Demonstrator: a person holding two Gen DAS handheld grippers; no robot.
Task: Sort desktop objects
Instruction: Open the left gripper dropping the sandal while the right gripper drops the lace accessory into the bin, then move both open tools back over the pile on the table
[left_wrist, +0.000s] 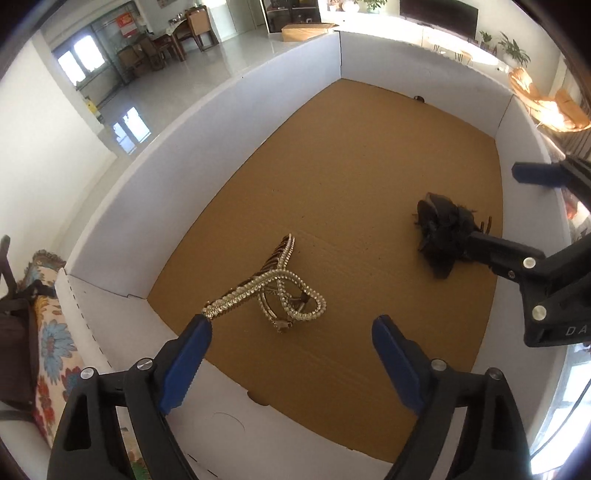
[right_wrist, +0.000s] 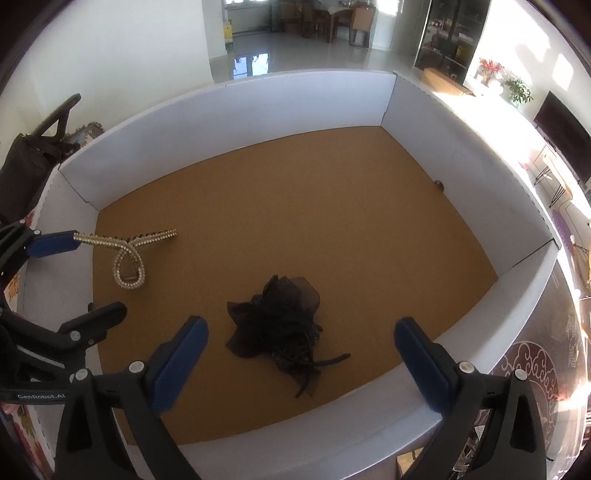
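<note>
A gold rhinestone hair clip (left_wrist: 275, 291) lies on the brown floor of a white-walled box (left_wrist: 207, 155), near its left side; it also shows in the right wrist view (right_wrist: 127, 254). My left gripper (left_wrist: 291, 332) is open just over it, and its left fingertip (left_wrist: 197, 328) touches the clip's near end. A black mesh bow hair clip (right_wrist: 284, 328) lies closer to the box's right side, also seen in the left wrist view (left_wrist: 443, 232). My right gripper (right_wrist: 301, 339) is open above and around it, empty.
The box walls (right_wrist: 236, 118) enclose the brown floor on all sides. A small dark object (right_wrist: 439, 183) sits at the far right wall. A floral cloth (left_wrist: 51, 339) and a dark bag (right_wrist: 26, 162) lie outside the box on the left.
</note>
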